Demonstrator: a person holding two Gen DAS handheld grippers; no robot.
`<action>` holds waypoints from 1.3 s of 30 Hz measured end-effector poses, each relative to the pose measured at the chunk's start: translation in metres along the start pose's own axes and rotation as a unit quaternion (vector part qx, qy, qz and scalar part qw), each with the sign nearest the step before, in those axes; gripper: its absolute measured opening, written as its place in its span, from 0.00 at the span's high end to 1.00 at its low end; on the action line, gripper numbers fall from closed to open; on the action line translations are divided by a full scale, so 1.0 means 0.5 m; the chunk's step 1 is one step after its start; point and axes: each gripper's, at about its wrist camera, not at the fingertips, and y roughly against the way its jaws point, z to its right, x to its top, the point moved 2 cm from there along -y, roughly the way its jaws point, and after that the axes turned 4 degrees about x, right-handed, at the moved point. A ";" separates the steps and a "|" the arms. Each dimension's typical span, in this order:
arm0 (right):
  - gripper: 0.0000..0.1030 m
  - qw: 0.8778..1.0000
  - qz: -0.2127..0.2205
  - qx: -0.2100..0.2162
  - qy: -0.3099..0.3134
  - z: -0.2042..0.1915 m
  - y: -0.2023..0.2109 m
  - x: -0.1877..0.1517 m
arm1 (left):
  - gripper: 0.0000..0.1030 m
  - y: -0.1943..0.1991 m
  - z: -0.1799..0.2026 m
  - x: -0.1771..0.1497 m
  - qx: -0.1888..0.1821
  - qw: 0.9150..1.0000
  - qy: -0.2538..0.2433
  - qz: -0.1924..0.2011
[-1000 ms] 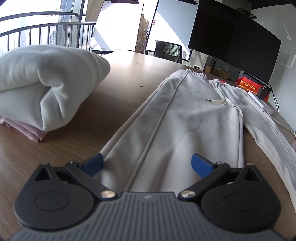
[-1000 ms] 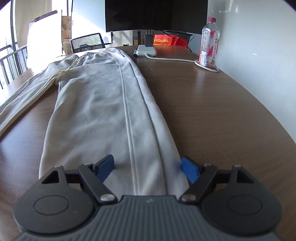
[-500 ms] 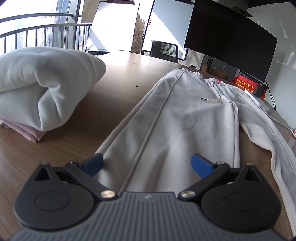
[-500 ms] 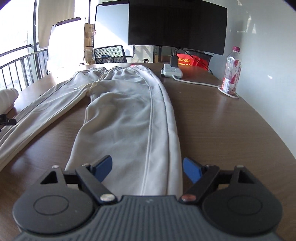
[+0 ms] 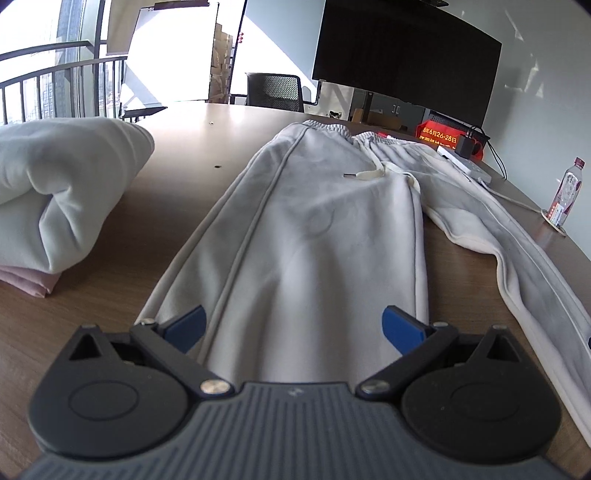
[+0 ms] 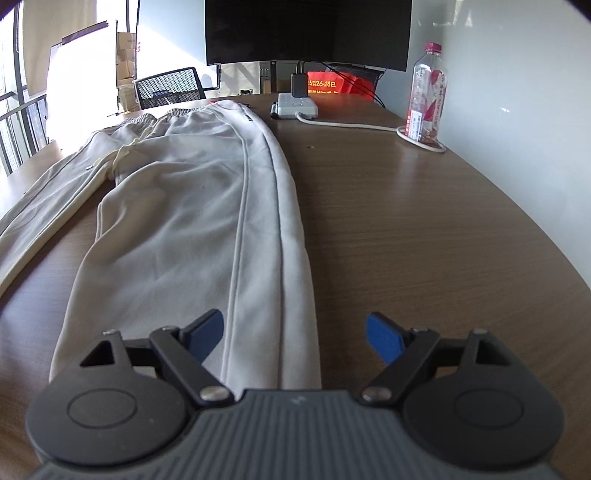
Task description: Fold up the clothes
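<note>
**Sweatpants spread flat, both tongs open at the cuffs**

Brown wood-grain desk (image 6: 424, 229) under everything, curving off to the right beside a white wall. Laid lengthwise along it, pale grey sweatpants (image 5: 314, 229), waistband at the far end, legs splayed toward the cameras, dark piping down each outer seam. In the left wrist view, one leg straight ahead and the other angling off to the right. In the right wrist view, the same sweatpants (image 6: 192, 221), one leg running straight up the middle, the other trailing off to the left edge.

Left of the sweatpants, well apart: folded white garment (image 5: 55, 184) stacked on a folded pink one (image 5: 26, 282). At the far end, a dark monitor (image 6: 308, 31) and a mesh office chair (image 6: 168, 86).

Left tongs (image 5: 293, 326) spread wide, blue pads straddling the cuff end of the near leg, gripping nothing. Right tongs (image 6: 295, 336) likewise spread wide, left pad over the leg, right pad over bare desk, gripping nothing.

Smaller items: water bottle (image 6: 426, 94) near the wall, white power strip (image 6: 297, 109) with its cable, drawstring (image 5: 369, 173) lying across the waist.
</note>
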 end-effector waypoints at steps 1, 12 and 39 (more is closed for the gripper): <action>0.17 1.000 -0.005 0.007 -0.005 -0.005 -0.005 -0.003 | 0.01 -0.006 -0.002 -0.001 0.001 1.000 0.002 -0.007; 0.83 0.993 0.015 0.081 0.086 -0.195 0.008 -0.020 | 0.18 -0.025 0.010 -0.009 0.051 0.998 -0.023 -0.024; 0.41 0.947 -0.002 0.320 0.028 -0.199 -0.022 0.036 | 0.43 0.036 -0.026 0.019 0.047 0.998 0.023 0.033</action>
